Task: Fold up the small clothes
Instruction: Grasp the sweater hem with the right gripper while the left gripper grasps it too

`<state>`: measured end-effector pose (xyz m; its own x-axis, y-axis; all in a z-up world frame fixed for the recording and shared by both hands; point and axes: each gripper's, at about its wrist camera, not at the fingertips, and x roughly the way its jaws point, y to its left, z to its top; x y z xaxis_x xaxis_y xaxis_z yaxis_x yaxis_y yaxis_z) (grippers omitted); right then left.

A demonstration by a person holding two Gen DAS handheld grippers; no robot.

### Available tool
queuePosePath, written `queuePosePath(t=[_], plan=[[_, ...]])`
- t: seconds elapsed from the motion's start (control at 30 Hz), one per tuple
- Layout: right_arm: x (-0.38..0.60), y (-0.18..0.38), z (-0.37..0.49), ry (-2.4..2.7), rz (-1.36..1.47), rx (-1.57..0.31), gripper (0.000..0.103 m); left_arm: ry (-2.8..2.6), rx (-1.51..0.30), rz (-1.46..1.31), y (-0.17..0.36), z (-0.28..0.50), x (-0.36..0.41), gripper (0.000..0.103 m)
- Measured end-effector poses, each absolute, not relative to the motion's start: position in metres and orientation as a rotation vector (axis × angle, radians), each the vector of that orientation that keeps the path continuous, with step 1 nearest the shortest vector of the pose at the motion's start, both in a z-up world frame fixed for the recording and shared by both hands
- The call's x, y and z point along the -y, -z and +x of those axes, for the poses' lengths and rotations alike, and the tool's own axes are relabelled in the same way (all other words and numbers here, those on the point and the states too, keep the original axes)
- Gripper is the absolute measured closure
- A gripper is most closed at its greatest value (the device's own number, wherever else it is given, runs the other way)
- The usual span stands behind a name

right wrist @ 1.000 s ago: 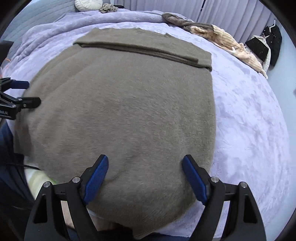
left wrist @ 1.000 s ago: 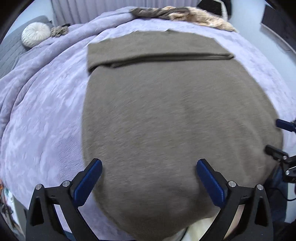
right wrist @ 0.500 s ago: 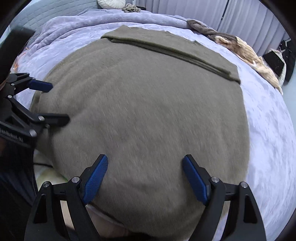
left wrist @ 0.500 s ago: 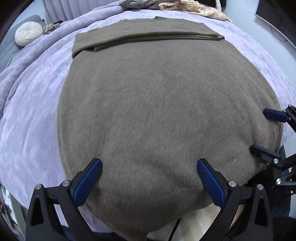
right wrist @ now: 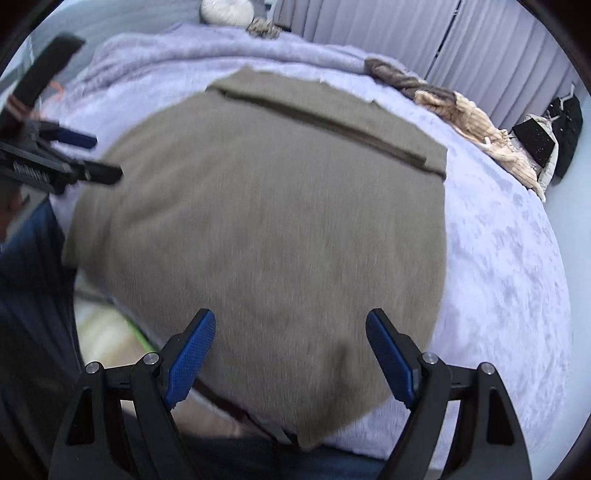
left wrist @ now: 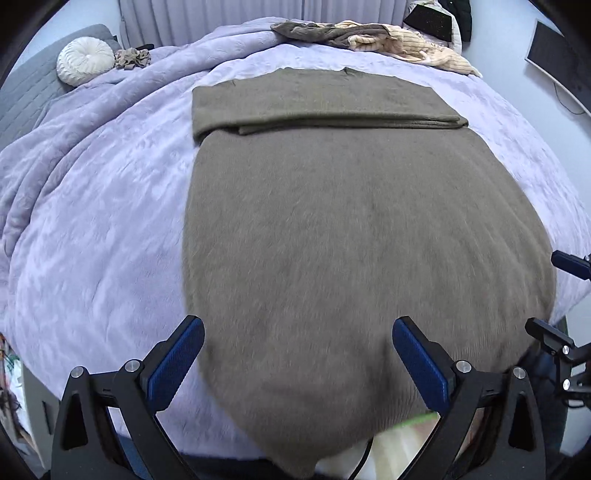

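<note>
Sweater (left wrist: 354,236) lying flat on lavender bedspread (left wrist: 96,206), near hem overhanging bed edge | far end already lying folded over; remaining folds pending | L gripper (left wrist: 298,354) & R gripper (right wrist: 291,349) hovering above, fingers spread, gripping nothing

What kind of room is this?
Most likely a bedroom: a bed under a lilac blanket, a round cushion at its far end, curtains behind, and a brown sweater laid out.
</note>
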<state>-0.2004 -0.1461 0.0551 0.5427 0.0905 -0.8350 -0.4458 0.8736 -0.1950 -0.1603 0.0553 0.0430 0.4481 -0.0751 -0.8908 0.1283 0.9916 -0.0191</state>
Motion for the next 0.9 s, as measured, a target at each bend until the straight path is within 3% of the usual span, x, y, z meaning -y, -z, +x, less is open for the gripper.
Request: queuePosePath(t=[0.17,0.53,0.83,0.9], plan=[[0.133,-0.033,-0.165,-0.291,-0.389,-1.001,0.017,0.099,-1.177,0.083,-0.012,-0.138,-0.045,0.0],[0.222,-0.045,-0.21,-0.225,-0.151,-1.029,0.017,0.161,-1.296,-0.349,0.003,-0.19,-0.14,0.0],[0.271,-0.013,-0.204,-0.292,0.126,-1.096,0.017,0.273,-1.314,-0.265,0.007,-0.172,-0.089,0.0],[0.269,-0.012,-0.201,-0.334,0.156,-1.08,0.022,0.289,-1.294,-0.29,0.004,-0.169,-0.086,0.001]])
